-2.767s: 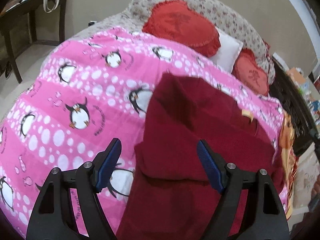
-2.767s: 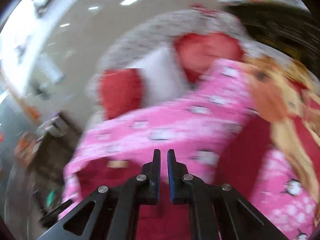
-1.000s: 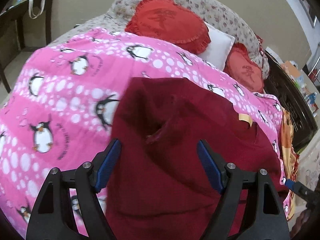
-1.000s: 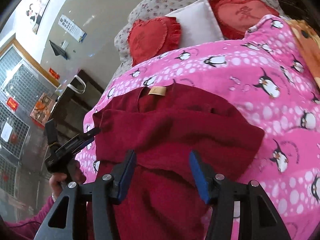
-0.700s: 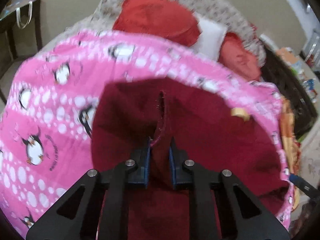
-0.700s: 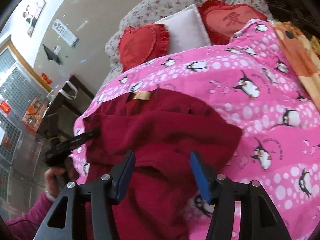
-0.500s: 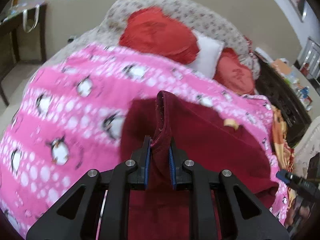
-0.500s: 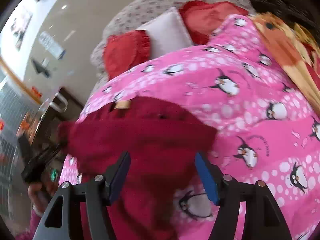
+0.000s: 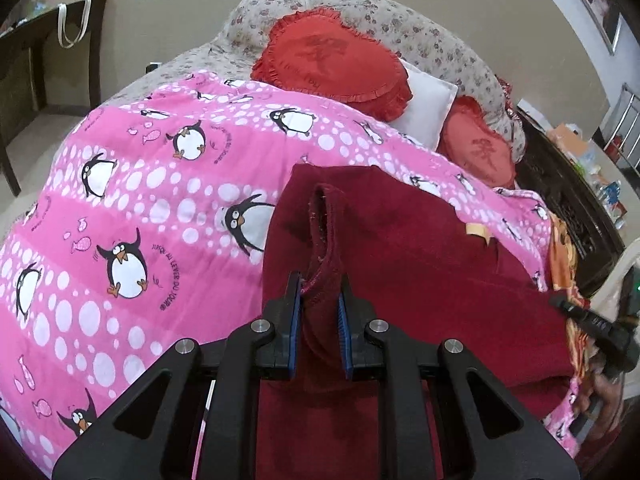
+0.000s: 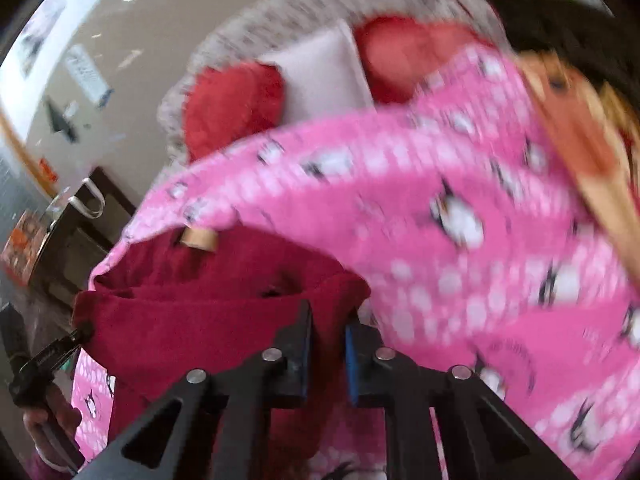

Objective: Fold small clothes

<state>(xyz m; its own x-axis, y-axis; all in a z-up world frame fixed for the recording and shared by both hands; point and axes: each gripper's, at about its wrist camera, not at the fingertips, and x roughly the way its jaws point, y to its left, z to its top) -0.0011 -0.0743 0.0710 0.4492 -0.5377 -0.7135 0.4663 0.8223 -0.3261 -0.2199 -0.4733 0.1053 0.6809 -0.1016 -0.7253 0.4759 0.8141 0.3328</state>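
A dark red garment (image 9: 420,264) with a tan neck label (image 9: 476,230) lies on the pink penguin blanket (image 9: 152,200). My left gripper (image 9: 319,300) is shut on a raised fold at the garment's left edge and holds it up. In the right wrist view, which is blurred, my right gripper (image 10: 328,332) is shut on the garment's (image 10: 208,320) right edge, with red cloth pinched between the jaws. The left gripper's tip (image 10: 60,350) shows at the garment's far corner in that view.
Two red heart cushions (image 9: 336,62) and a white pillow (image 9: 426,108) lie at the head of the bed. A dark table (image 9: 44,64) stands at the far left. An orange patterned cloth (image 10: 580,128) lies along the right side.
My left gripper closed on the garment's left edge and lifted it. My right gripper, open half a second ago, has closed on the right edge.
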